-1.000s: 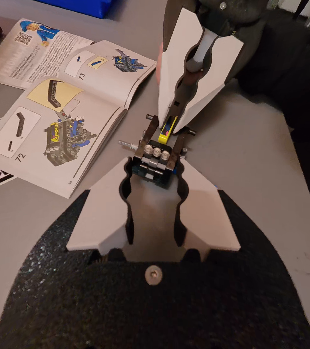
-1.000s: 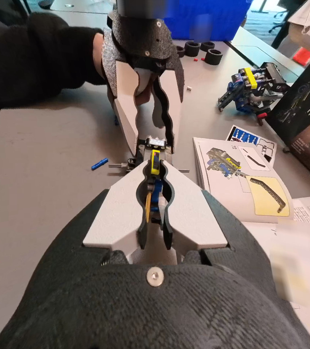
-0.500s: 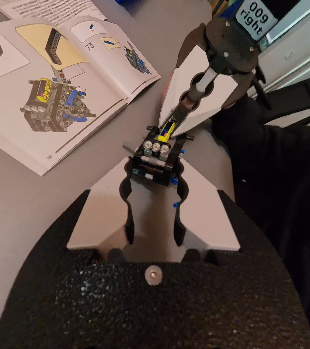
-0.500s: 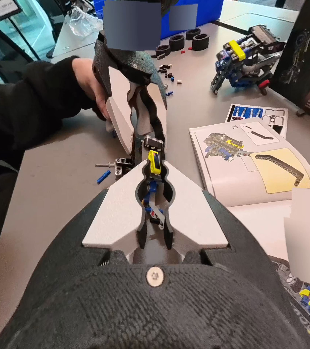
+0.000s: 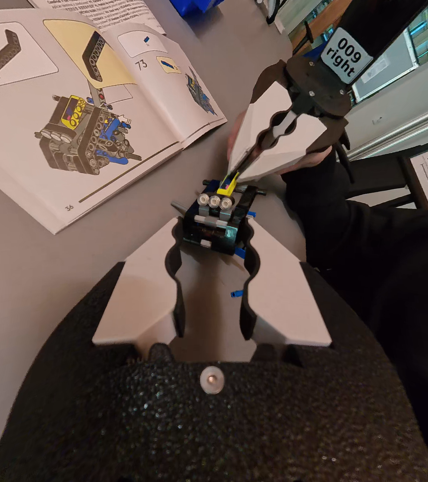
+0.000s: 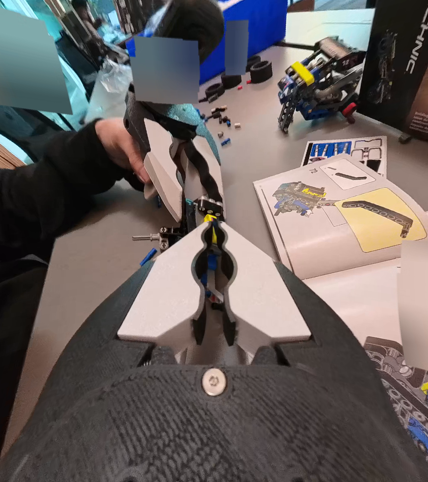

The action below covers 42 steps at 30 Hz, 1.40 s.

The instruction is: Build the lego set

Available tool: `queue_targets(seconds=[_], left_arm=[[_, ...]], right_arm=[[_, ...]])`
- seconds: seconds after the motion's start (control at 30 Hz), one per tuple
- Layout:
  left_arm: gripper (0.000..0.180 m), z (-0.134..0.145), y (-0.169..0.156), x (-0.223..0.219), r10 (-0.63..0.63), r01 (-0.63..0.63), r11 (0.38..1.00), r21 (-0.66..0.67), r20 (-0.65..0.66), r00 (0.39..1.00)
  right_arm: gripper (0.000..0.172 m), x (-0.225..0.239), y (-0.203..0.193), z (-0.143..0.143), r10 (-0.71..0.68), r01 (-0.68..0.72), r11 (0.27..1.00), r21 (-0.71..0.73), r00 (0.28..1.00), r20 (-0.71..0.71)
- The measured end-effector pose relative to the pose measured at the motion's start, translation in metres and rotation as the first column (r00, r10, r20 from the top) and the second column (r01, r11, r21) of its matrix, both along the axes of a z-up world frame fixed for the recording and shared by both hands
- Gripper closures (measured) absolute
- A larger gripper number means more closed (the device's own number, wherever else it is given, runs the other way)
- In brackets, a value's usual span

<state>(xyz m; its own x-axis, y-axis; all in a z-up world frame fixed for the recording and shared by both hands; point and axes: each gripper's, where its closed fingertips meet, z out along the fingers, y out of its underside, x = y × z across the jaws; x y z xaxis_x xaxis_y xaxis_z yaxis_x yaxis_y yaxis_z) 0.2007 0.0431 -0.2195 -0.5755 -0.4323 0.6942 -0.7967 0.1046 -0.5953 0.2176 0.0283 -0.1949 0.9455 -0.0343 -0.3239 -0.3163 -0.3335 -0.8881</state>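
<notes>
At frame centre, the left gripper [image 5: 214, 234] clamps the black brick assembly [image 5: 211, 224] at its sides, above the grey tabletop [image 5: 38, 273]. The right gripper [image 6: 212, 227] is closed on the assembly's yellow piece [image 5: 227, 185]. An open instruction booklet [image 5: 82, 109] lies upper left.

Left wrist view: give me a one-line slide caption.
Left gripper clamps a black brick assembly above the grey table while the right gripper grips its yellow piece, beside an open instruction booklet.

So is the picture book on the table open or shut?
Open. The instruction booklet lies spread on the grey table, two drawing pages showing.
</notes>
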Motion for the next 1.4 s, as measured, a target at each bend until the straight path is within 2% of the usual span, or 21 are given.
queue_targets(seconds=[0.03, 0.13, 0.3, 0.43, 0.6, 0.77, 0.83, 0.93, 1.0, 1.1, 1.4], left_arm=[[0.138, 0.000, 0.000, 0.000, 0.006, -0.006, 1.000, 0.010, -0.004, 1.000], [0.138, 0.000, 0.001, 0.000, 0.032, -0.032, 0.999, -0.001, -0.042, 0.999], [0.138, 0.004, 0.005, 0.002, 0.051, -0.066, 0.991, -0.119, -0.124, 0.991], [0.139, 0.008, 0.009, 0.003, 0.052, -0.081, 0.978, -0.192, -0.152, 0.987], [0.140, 0.007, 0.009, 0.003, 0.049, -0.083, 0.974, -0.211, -0.161, 0.986], [0.140, 0.008, 0.009, 0.002, 0.044, -0.076, 0.972, -0.224, -0.144, 0.989], [0.140, 0.012, 0.011, 0.002, 0.042, -0.067, 0.967, -0.245, -0.109, 0.993], [0.141, 0.019, 0.013, 0.002, 0.040, -0.057, 0.959, -0.279, -0.065, 0.997], [0.141, 0.020, 0.014, 0.003, 0.045, -0.054, 0.960, -0.275, -0.040, 0.998], [0.141, 0.019, 0.014, 0.002, 0.039, -0.046, 0.961, -0.271, -0.030, 0.999], [0.142, 0.026, 0.012, 0.003, 0.043, -0.027, 0.962, -0.273, 0.054, 0.998]], right_arm=[[0.172, 0.001, -0.001, 0.003, -0.004, 0.004, 1.000, 0.026, 1.000, -0.022], [0.172, 0.007, -0.004, 0.009, -0.029, 0.035, 0.997, 0.070, 0.996, -0.087], [0.169, 0.009, -0.004, 0.009, -0.034, 0.041, 0.996, 0.075, 0.994, -0.102], [0.171, 0.007, 0.000, 0.011, -0.027, 0.028, 0.997, 0.077, 1.000, -0.010], [0.172, 0.007, 0.001, 0.013, -0.025, 0.016, 0.997, 0.076, 0.993, 0.114], [0.169, -0.009, -0.004, 0.015, 0.083, -0.101, 0.992, 0.075, 0.974, 0.211], [0.166, -0.007, -0.008, 0.009, 0.092, -0.105, 0.994, 0.026, 0.944, 0.318], [0.148, -0.013, -0.008, 0.003, 0.128, -0.136, 0.991, -0.014, 0.882, 0.453], [0.144, -0.013, -0.005, 0.002, 0.126, -0.134, 0.991, -0.025, 0.834, 0.537], [0.147, -0.011, -0.003, 0.003, 0.110, -0.115, 0.993, -0.034, 0.770, 0.628], [0.155, -0.015, 0.002, 0.006, 0.114, -0.119, 0.992, -0.050, 0.619, 0.777]])
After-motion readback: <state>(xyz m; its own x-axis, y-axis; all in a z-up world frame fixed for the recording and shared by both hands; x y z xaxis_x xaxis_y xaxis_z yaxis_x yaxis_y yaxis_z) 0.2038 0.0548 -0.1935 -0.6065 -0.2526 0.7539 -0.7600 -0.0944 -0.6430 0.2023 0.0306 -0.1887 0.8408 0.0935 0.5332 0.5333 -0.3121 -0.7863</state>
